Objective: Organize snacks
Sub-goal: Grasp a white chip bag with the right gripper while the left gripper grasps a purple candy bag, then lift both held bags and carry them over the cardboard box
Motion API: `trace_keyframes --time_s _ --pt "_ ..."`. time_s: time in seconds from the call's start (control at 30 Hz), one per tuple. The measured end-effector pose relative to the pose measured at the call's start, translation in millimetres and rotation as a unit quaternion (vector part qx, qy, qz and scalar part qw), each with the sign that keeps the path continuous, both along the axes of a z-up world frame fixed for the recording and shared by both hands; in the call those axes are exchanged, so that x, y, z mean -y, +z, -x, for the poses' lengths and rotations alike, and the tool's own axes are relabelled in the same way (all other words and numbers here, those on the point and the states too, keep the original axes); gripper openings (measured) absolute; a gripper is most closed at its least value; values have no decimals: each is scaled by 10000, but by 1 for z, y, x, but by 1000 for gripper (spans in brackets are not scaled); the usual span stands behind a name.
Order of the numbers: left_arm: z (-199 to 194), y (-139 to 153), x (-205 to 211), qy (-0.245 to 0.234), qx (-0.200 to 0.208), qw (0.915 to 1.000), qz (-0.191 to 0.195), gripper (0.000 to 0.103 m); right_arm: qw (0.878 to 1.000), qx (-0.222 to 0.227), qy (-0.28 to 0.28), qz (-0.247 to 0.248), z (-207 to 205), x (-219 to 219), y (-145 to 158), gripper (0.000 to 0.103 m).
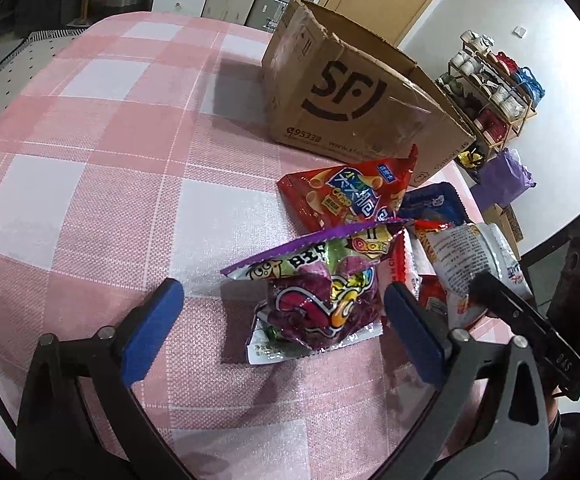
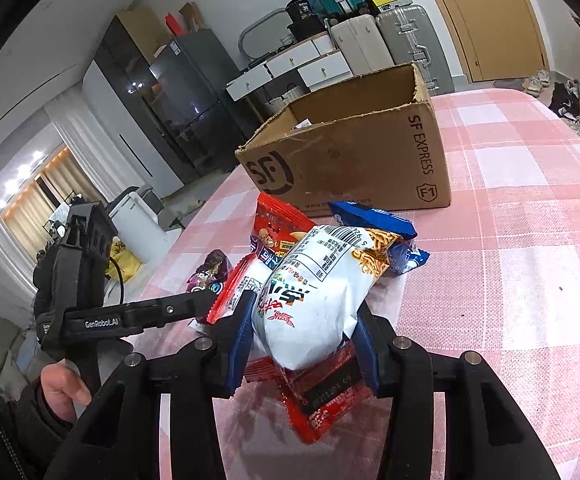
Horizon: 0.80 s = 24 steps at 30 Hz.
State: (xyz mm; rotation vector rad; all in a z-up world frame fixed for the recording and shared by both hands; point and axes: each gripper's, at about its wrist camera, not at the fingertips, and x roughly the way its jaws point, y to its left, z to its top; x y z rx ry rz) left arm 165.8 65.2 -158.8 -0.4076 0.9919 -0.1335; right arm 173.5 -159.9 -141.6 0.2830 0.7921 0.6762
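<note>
Pink-and-white checked cloth [image 1: 101, 184] covers the counter, and your snacks are heaped at its lower right in the left wrist view. Your left claw [image 1: 281, 312] stands wide open around the purple snack bag [image 1: 318, 300], pads clear of it on both sides. Your right claw [image 2: 302, 340] grips the white noodle bag [image 2: 314, 292], which lies on a red packet [image 2: 322, 404]. Crowding close behind are a red chip bag [image 1: 346, 196] and a blue packet [image 2: 374, 220]. Beyond them the cardboard box [image 2: 354, 160] stands open-topped, just beside the pile. In the right wrist view your left claw's finger reaches in from the left, touching the heap. Bare cloth lies open across the left of the left wrist view.
</note>
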Motion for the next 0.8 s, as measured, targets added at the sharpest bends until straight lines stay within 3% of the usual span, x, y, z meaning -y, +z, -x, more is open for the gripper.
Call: trace_keyframes --time_s 0.17,0.23,0.27,0.3,0.4,0.8 --pt "-1 0 0 -76 47 9999 128 82 10000 -27 -18 -11 2 2 -1 45" --pt "-2 1 1 -189 108 9995 245 64 10000 -38 -17 -17 3 3 -2 45" --pt "-1 1 3 -305 151 9988 347 42 10000 -44 -20 -27 4 4 -2 45" --pt "-1 2 5 -372 167 9987 318 37 10000 -45 -27 -36 4 4 -2 45" --pt "-1 3 9 -499 189 9981 322 28 10000 -30 -38 -60 5 5 0 45" --pt "17 22 15 -466 341 9983 20 27 9999 63 -93 -95 16 14 5 45"
